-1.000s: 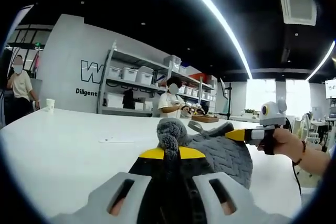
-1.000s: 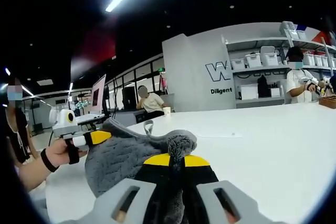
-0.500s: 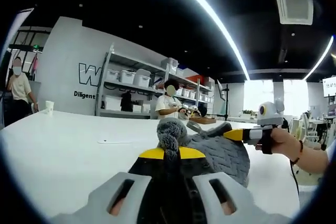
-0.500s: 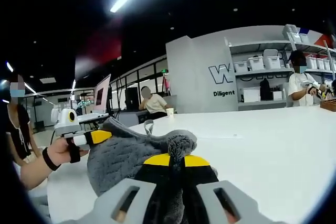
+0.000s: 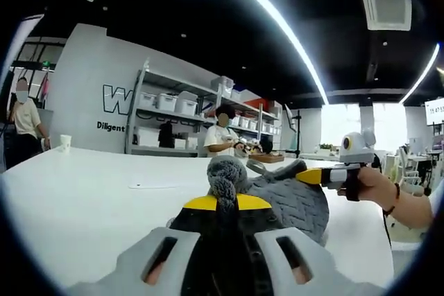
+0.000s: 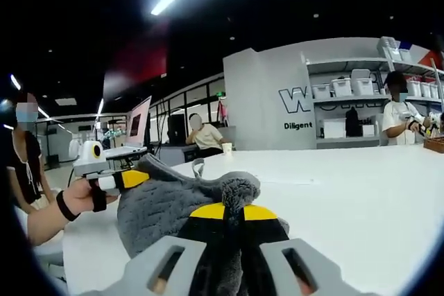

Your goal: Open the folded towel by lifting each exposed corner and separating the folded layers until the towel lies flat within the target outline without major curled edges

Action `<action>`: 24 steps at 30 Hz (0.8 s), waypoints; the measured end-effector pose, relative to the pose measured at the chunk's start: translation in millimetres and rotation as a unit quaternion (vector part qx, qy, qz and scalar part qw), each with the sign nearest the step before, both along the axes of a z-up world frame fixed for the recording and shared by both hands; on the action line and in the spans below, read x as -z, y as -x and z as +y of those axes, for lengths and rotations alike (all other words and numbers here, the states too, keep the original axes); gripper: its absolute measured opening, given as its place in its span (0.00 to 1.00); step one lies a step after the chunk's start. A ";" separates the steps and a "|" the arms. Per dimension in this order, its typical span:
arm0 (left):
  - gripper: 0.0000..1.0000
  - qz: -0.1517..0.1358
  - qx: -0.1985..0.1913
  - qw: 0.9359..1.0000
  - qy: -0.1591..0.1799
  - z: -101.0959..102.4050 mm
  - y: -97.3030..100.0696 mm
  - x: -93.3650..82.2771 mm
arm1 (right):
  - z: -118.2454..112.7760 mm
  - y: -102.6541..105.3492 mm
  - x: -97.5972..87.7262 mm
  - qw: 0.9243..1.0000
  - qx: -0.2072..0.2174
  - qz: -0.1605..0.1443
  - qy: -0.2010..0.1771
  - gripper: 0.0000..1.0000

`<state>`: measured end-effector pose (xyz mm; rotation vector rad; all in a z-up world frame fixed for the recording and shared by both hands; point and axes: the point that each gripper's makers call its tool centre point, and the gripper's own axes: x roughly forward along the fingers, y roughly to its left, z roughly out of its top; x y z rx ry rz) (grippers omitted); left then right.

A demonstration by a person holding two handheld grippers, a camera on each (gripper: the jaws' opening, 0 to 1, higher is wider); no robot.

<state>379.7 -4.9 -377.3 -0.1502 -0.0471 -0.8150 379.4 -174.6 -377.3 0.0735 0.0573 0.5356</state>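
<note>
Above the white table (image 5: 83, 192), the grey towel (image 5: 295, 202) hangs bunched between both tools, its layers not yet spread. The left gripper (image 5: 223, 202) has its jaws pressed together on a puckered corner, and the right gripper (image 6: 233, 211) pinches another corner the same way. Each grip looks small, so pulling the corners apart too briskly could tear one free and let the cloth drop in a crumpled heap, probably with curled edges. I cannot see any target outline.
</note>
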 end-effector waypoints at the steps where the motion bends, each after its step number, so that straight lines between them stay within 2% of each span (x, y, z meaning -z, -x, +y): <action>1: 0.04 0.001 0.002 1.000 0.000 -0.1 0.4 0.3 | -0.9 -1.3 -0.3 1.000 0.000 0.001 0.001 0.00; 12: 0.04 -0.007 0.004 1.000 0.005 2.5 8.0 -3.1 | -3.3 0.6 -6.7 1.000 -0.005 -0.008 0.002 0.00; 24: 0.04 0.000 0.004 1.000 0.012 6.4 11.7 3.5 | 1.0 12.1 -2.5 1.000 -0.008 -0.017 0.010 0.00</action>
